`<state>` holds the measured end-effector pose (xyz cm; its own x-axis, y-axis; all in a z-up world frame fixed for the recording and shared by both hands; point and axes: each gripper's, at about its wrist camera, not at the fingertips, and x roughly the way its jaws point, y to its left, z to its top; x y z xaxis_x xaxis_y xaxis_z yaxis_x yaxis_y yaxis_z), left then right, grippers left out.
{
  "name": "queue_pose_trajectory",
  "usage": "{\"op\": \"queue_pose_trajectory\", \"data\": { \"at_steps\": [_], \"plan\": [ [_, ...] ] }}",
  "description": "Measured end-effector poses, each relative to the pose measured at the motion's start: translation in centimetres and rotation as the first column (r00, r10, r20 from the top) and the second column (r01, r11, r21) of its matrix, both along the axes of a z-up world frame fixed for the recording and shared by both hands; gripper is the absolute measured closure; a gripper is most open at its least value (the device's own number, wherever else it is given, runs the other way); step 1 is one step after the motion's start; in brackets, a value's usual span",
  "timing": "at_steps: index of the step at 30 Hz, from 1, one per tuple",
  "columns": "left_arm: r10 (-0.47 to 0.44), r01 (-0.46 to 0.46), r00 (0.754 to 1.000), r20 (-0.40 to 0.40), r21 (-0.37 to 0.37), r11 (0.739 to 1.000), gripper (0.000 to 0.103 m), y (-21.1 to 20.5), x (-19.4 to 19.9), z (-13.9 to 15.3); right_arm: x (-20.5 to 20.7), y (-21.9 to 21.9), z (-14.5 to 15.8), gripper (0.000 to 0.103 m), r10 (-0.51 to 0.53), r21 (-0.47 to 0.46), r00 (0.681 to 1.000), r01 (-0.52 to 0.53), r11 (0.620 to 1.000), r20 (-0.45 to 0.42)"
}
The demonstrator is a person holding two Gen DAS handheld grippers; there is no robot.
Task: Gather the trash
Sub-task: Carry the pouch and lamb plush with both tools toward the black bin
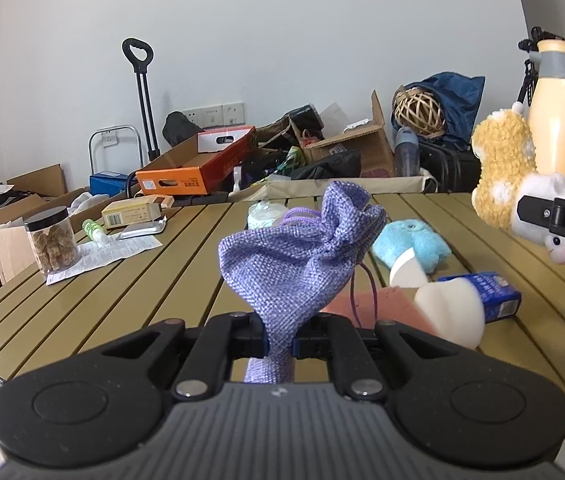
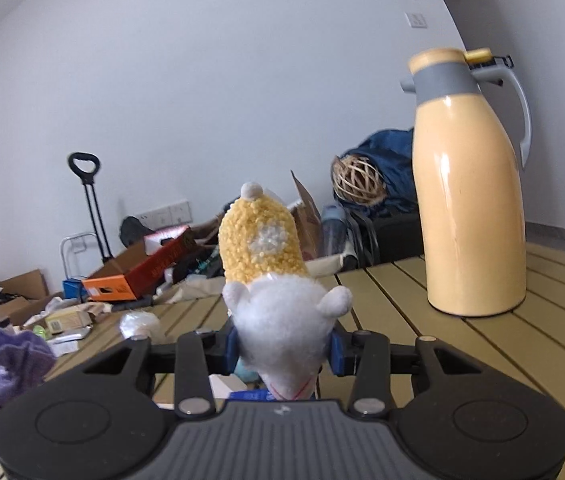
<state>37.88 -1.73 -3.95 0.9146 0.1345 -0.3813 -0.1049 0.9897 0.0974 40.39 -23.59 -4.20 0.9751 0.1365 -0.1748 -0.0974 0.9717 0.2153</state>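
Left gripper (image 1: 280, 346) was clamped on the bottom end of a purple drawstring pouch (image 1: 302, 256), which was held up off the table (image 1: 142, 292) with its gathered mouth pointing away from the camera. Right gripper (image 2: 282, 350) was clamped on the white head of a yellow-and-white plush sheep (image 2: 270, 280), also lifted clear; in the left view it hung at the right edge in front of the jug. On the table just past the left gripper: two white sponge wedges (image 1: 450, 308), a pink block (image 1: 386, 304) partly hidden, a small blue carton (image 1: 490, 292) on its side, and a blue plush (image 1: 410, 240) behind them. Further left sat a clear jar (image 1: 52, 246) of brown chunks on a printed paper sheet (image 1: 122, 252), with a foil pack (image 1: 142, 230), a green bottle (image 1: 94, 230) and a beige box (image 1: 134, 210) nearby. A tall yellow thermos jug (image 2: 470, 208) stood upright to the right. Cardboard boxes and clutter sat beyond the far edge. My read: mid-carry, both grippers loaded, nothing dropped off yet. No bin or trash bag was visible, so I couldn't tell the drop target. Next move would need locating it, then releasing one item at a time, keeping the pouch's dangling cord clear of the sponges.
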Motion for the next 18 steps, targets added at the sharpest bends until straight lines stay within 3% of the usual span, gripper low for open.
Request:
{"op": "queue_pose_trajectory", "data": {
  "at_steps": [6, 13, 18],
  "plan": [
    [-0.034, 0.035, 0.999, 0.031, -0.026, 0.999, 0.093, -0.8, -1.3, 1.3, -2.8, 0.1, 1.4, 0.063, 0.051, -0.06, 0.998, -0.048, 0.997, 0.043],
    [-0.08, 0.083, 0.994, 0.079, -0.034, 0.996, 0.093, -2.0, -4.3, 3.0, -6.2, -0.5, 2.3, 0.063, 0.08, -0.067, 0.995, -0.076, 0.995, 0.064],
    [-0.092, 0.096, 0.994, 0.055, -0.073, 0.993, 0.093, -2.0, -6.8, 3.0, -8.1, -0.8, 2.7, 0.063, 0.086, -0.055, 0.994, -0.083, 0.995, 0.067]
  ]
}}
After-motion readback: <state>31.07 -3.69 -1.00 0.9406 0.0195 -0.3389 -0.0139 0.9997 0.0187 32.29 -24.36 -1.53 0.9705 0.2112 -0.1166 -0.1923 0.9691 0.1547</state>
